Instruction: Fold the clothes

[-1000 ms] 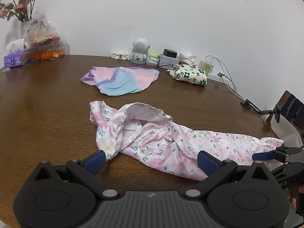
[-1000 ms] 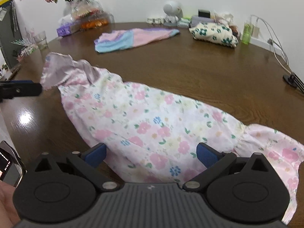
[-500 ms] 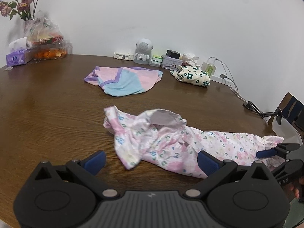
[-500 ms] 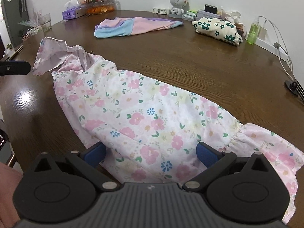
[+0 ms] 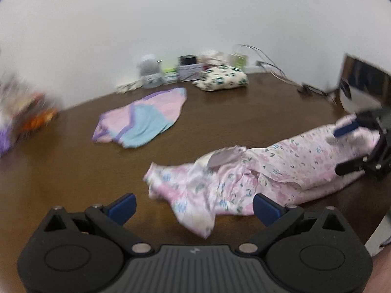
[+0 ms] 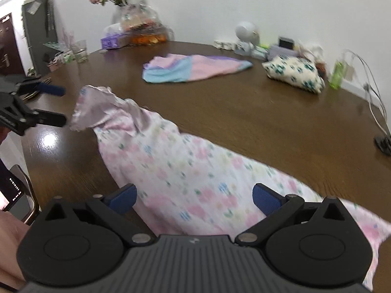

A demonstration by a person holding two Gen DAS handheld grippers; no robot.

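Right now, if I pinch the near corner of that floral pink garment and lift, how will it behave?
The floral garment would probably hang limp: it already lies in soft folds and bunches on the table. Its turned-over edge looks satiny, so it may slip from a shallow pinch. It seems thin and light, so it would likely drag across the wood easily. The left gripper is open beside it.

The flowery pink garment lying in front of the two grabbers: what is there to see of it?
The floral garment is thin, slightly shiny cloth, pale pink and white with small pink, blue and green flowers. It lies stretched lengthwise on the brown wooden table, flat in the middle, rumpled and turned over at one end so its plain lining shows. The left gripper and right gripper are both open over it, one at each end. The blur hides whether either touches the cloth. The two other garments lie apart from it.
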